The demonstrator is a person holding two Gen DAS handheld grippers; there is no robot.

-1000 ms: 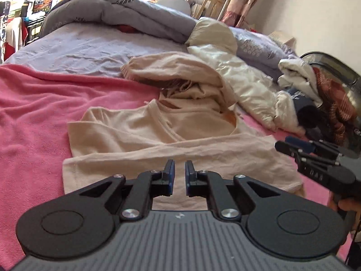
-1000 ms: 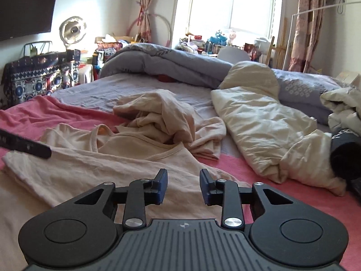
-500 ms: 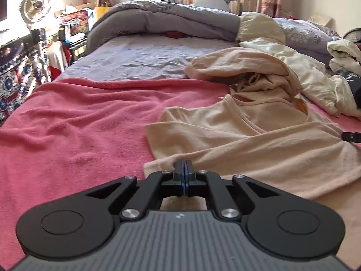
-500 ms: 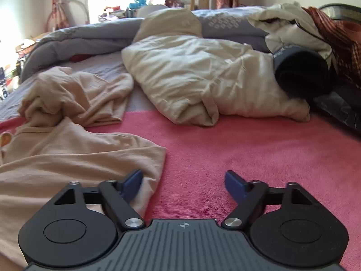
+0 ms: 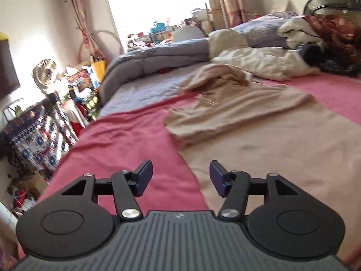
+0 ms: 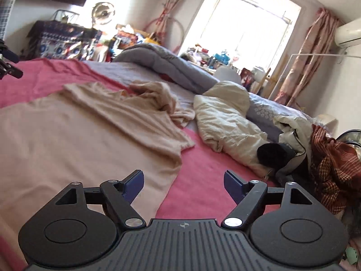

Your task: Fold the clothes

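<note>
Left gripper (image 5: 180, 177): jaws apart, just been opening, nothing between the pads. Below the gap lies the edge where the pink blanket (image 5: 126, 140) meets the beige garment (image 5: 259, 135). The garment spreads ahead and to the right of this tool, flat in its near part, with a folded band across it further out.

Right gripper (image 6: 183, 186): jaws wide apart, also just been opening, empty. The same beige garment (image 6: 79, 135) lies ahead and to its left; its near corner reaches under the left finger (image 6: 134, 185), contact not clear. Pink blanket (image 6: 203, 164) shows under the gap and the right finger.

Beyond the garment, ahead of both tools: a crumpled beige cloth (image 6: 158, 94), a cream quilt (image 6: 225, 122), a grey duvet (image 5: 158, 56). Right of the right gripper: a heap with a red checked cloth (image 6: 334, 164).
</note>
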